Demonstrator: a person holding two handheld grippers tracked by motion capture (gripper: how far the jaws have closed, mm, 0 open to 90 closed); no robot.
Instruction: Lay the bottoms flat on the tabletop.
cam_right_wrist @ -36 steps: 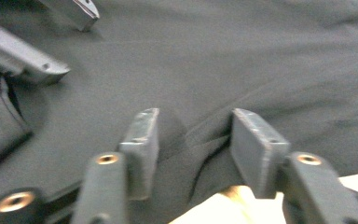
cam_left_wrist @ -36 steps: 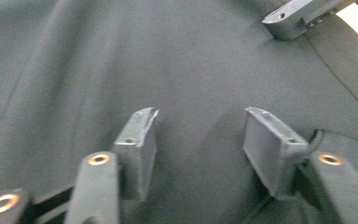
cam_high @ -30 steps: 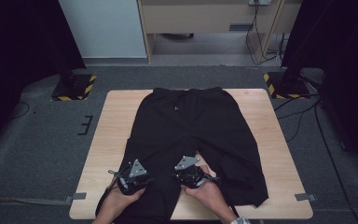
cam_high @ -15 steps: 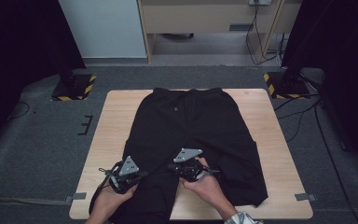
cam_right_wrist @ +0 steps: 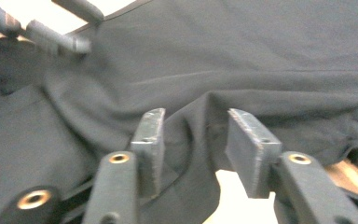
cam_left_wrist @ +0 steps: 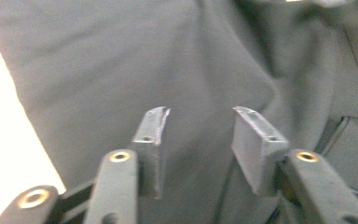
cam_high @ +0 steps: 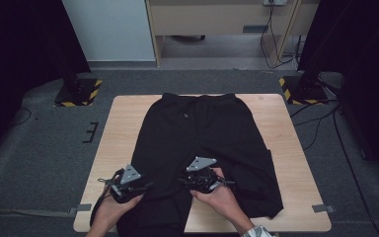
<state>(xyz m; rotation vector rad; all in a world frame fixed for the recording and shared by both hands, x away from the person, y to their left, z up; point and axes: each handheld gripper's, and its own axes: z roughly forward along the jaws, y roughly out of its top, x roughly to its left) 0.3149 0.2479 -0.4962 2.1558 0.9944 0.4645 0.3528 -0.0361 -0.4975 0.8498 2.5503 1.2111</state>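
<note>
Black shorts (cam_high: 202, 143) lie flat under both parted claws (cam_left_wrist: 198, 135) (cam_right_wrist: 193, 140).

Both grippers are black — the left gripper (cam_high: 139, 187) and right gripper (cam_high: 193, 181) each carry a grey three-cornered plate, brass-ringed screws, and thin trailing cables.

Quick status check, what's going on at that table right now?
Left gripper open over black trousers. Right gripper open at their crotch. Trousers flat on table. Nothing blocking.
</note>
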